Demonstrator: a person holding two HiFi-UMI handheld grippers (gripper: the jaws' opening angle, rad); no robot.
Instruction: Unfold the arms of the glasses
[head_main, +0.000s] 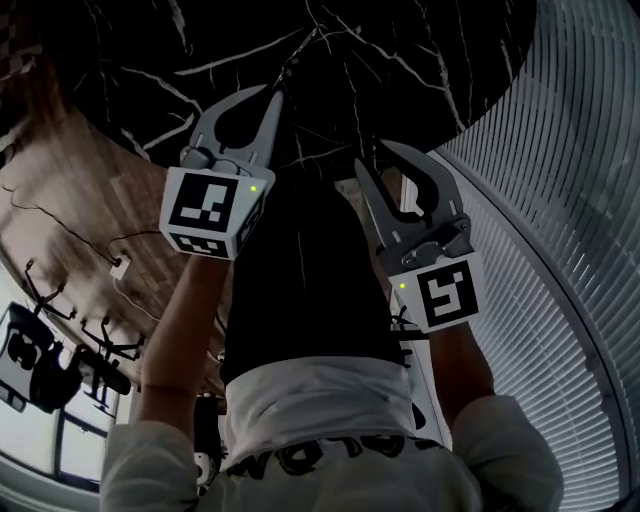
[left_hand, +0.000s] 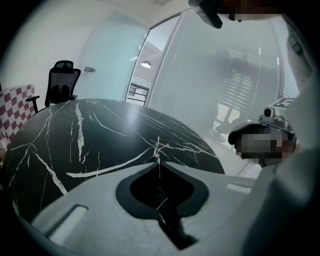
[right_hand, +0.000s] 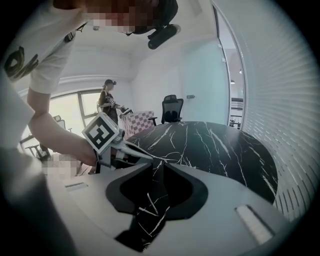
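Left tongs (head_main: 273, 93), pressed together, and right tongs (head_main: 372, 157), slightly spread, hang empty over the black marble tabletop (head_main: 420, 60). The glasses show in no view, so finding them should come first.

Two grippers hovering over a black marble desk

The left gripper (head_main: 272, 96) is pointing its tips, drawn together, at the white-veined desk (head_main: 420, 60), while the right gripper (head_main: 372, 156) beside it is holding its jaws slightly apart. Slatted blinds (head_main: 570, 220) are curving down the right side.
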